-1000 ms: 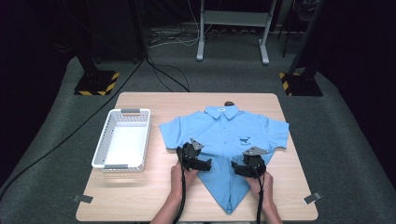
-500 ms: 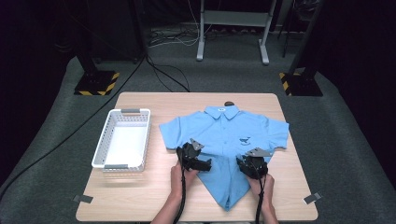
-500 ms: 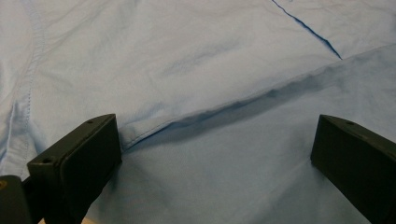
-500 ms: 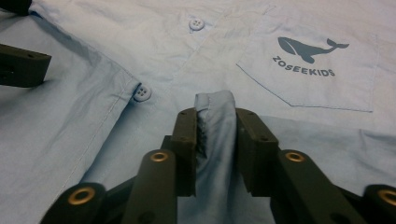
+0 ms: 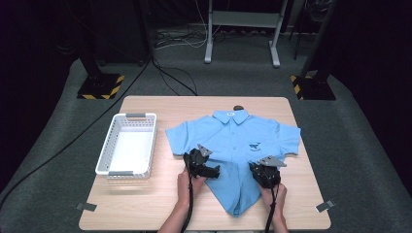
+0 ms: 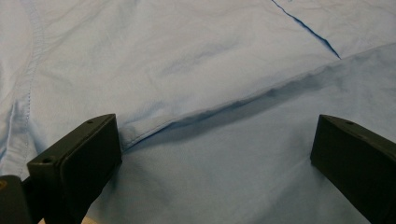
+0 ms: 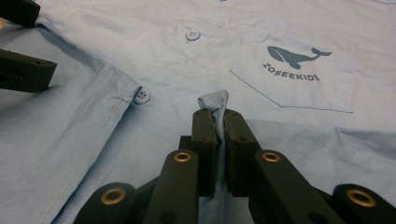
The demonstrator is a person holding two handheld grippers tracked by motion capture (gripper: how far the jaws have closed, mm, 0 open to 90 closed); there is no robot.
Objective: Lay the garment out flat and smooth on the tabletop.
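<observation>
Starting at the near edge of the bench [image 5: 145,213], we find both of the person's forearms entering from below, each hand holding a claw on the lower half of a light blue shirt [image 5: 233,141]. The right claw [image 7: 217,116] has just been closing and now stands pinched together on a small raised fold of the shirt's fabric, which pokes up between its tips. The left claw [image 6: 210,154] stands wide apart, the jaws resting over a folded edge of the shirt with nothing gripped between them. The shirt lies flat, front up, collar toward the far side, its lower part narrowed to a point near the person. Beyond the right claw we note a chest pocket [image 7: 299,74] printed with a whale. Left of the shirt, apart from it, stands a white basket [image 5: 127,144].
</observation>
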